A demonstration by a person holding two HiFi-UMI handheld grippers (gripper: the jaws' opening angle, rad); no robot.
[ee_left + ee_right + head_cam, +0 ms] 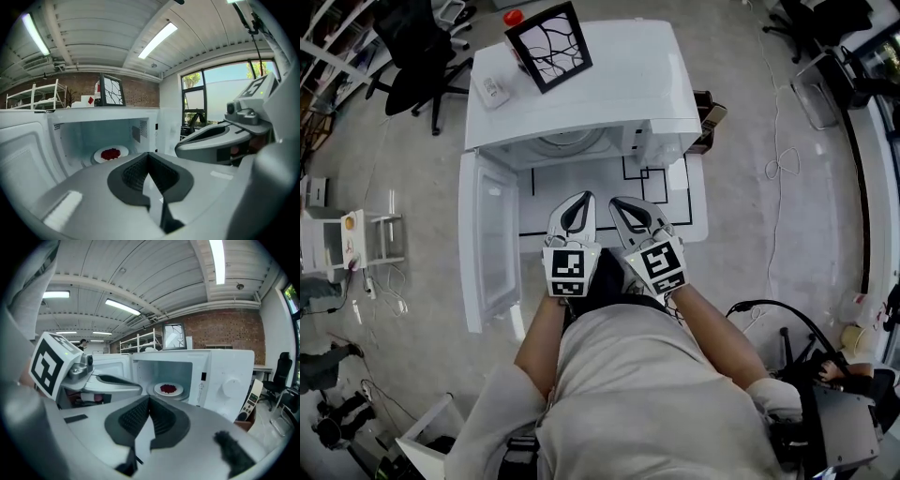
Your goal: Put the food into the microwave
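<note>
left gripper (pixel 578 199) and right gripper (pixel 624 202), clenched empty, face the open microwave (pixel 609 75) above grey floor (pixel 769 253), brick wall (pixel 225 329) behind.

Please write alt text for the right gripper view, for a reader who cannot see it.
A white microwave stands open with a plate of red food inside. In front, the right gripper is shut and empty; the left gripper shows beside it at the left.

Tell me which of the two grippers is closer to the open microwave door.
The left gripper: the open door swings out on its side, and the right gripper lies beyond the left one, farther from the door.
</note>
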